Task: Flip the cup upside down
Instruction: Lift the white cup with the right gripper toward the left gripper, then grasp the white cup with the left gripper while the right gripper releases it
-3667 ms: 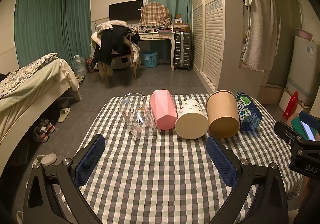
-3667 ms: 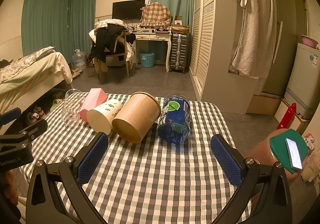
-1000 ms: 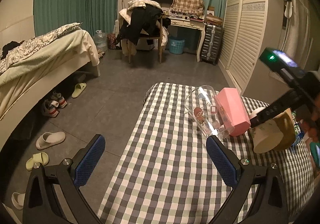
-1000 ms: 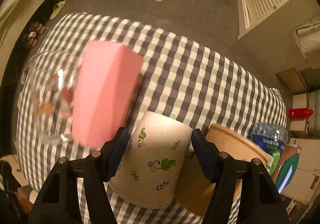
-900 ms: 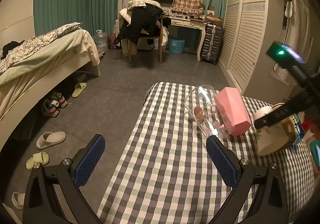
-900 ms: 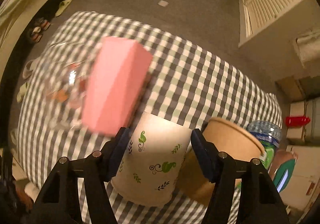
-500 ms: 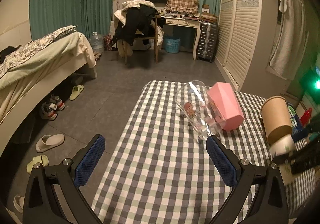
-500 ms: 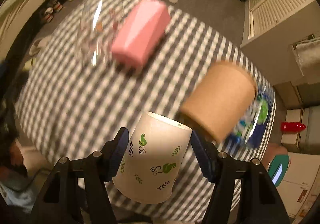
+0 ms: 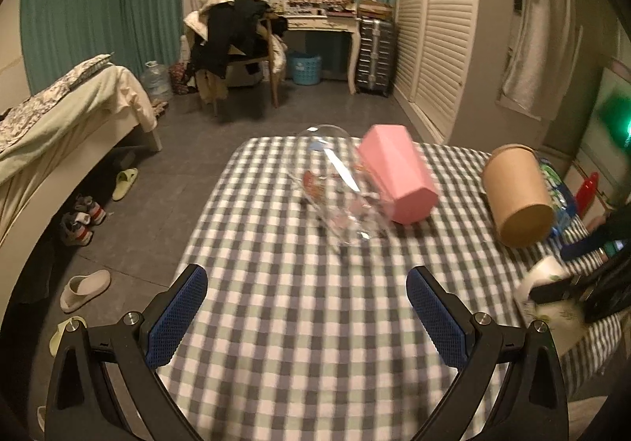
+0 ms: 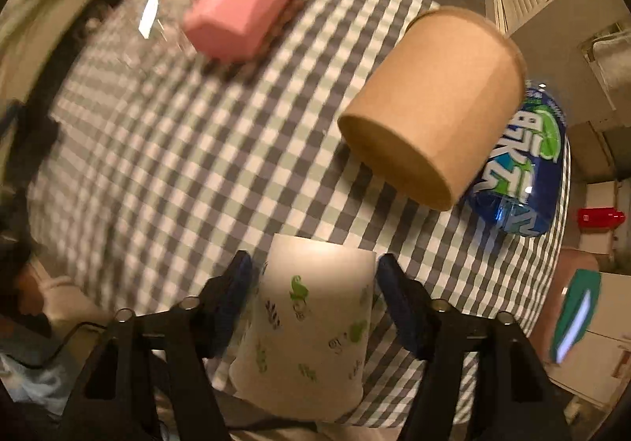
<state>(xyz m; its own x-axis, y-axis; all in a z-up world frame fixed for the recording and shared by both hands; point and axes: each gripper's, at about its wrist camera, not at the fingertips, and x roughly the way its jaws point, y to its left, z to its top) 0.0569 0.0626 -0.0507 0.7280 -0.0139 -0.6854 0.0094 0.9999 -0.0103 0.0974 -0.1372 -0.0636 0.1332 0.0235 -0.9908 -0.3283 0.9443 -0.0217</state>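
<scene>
My right gripper (image 10: pixel 315 271) is shut on a white paper cup with green leaf prints (image 10: pixel 311 318), its closed base pointing up and away from the camera, low over the near right part of the checked table (image 10: pixel 177 165). In the left wrist view the same cup (image 9: pixel 542 283) shows at the right table edge, held by the right gripper. My left gripper (image 9: pixel 307 307) is open and empty above the table's near side.
A clear glass (image 9: pixel 335 196), a pink faceted cup (image 9: pixel 398 176), a brown paper tub (image 9: pixel 516 196) and a blue bottle (image 10: pixel 520 165) lie on their sides across the table. A bed (image 9: pixel 59 117) stands left; shoes lie on the floor.
My right gripper has carried the white cup out of the row toward the near right of the table and lowered it, turning it base-up. The left gripper swung slightly right.
</scene>
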